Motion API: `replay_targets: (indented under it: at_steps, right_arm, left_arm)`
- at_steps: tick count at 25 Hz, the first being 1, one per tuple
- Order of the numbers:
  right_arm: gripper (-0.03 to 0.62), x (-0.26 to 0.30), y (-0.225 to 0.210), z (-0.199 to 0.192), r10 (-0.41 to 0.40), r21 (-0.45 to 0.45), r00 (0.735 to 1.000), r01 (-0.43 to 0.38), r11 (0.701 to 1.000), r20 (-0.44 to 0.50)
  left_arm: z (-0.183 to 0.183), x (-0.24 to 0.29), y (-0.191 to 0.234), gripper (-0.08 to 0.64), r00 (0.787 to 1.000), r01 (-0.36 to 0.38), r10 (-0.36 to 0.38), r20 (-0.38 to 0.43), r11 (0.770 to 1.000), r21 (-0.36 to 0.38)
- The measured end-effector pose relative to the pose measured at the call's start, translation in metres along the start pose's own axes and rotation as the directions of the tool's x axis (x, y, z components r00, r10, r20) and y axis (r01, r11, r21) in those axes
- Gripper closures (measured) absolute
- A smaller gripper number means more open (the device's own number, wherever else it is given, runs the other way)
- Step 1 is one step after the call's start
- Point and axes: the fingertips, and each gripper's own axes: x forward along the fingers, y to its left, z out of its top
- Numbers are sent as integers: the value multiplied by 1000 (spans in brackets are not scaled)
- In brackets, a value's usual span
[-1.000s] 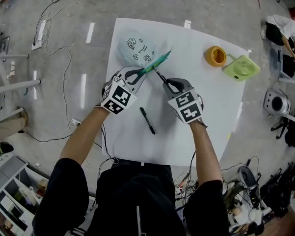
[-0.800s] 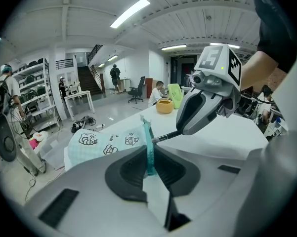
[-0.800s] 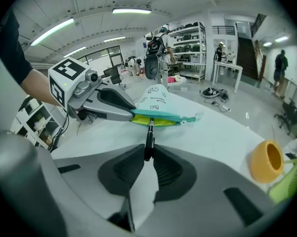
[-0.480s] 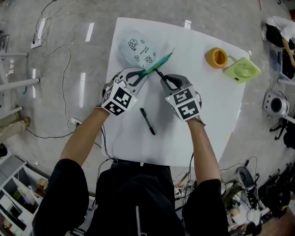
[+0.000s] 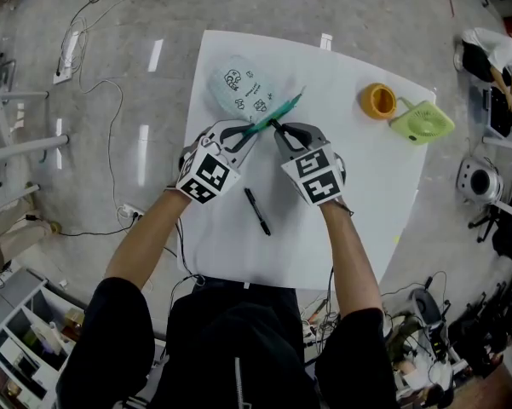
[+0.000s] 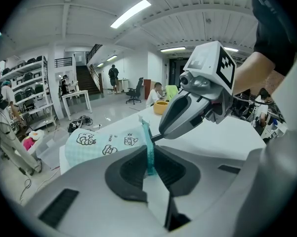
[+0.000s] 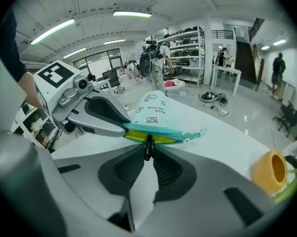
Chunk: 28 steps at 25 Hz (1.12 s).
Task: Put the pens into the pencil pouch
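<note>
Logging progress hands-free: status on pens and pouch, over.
Left gripper shut on pencil pouch, zipper edge. Right gripper shut on black pen, tip at pouch mouth. Second black pen loose on table; nothing in the way.

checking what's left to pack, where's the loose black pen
Head view: the loose black pen lies on the white table just below the gap between left gripper and right gripper.

Pencil pouch (image 5: 243,88): pale, printed, on white table (image 5: 366,228).
Left gripper (image 5: 248,129): at pouch's near edge, clamped on its teal zip edge.
Right gripper (image 5: 276,129): just right of that edge, pinching black pen (image 5: 272,125).
Loose pen (image 5: 256,210): nearer the person than pouch, apart.
Yellow cup (image 5: 377,99), green fan (image 5: 419,119): well right of pouch.
</note>
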Motion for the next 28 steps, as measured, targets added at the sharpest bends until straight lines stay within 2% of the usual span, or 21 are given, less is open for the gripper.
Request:
replay_targets:
  at_steps: [16,24,28]
  right_arm:
    - [525,10,1,20,-10,13,998,9,1000,69]
    - [520,15,7,16,-7,24,996,5,1000,86]
    - [477,13,8,8,-17,37,997,14,999,78]
  left_arm:
    - [13,-6,0,505,998,42,-40,55,998,-44]
    - [13,-7,0,505,997,39,-36,62,998,-50]
    - [13,-6,1,505,998,33,-30,56,998,-49]
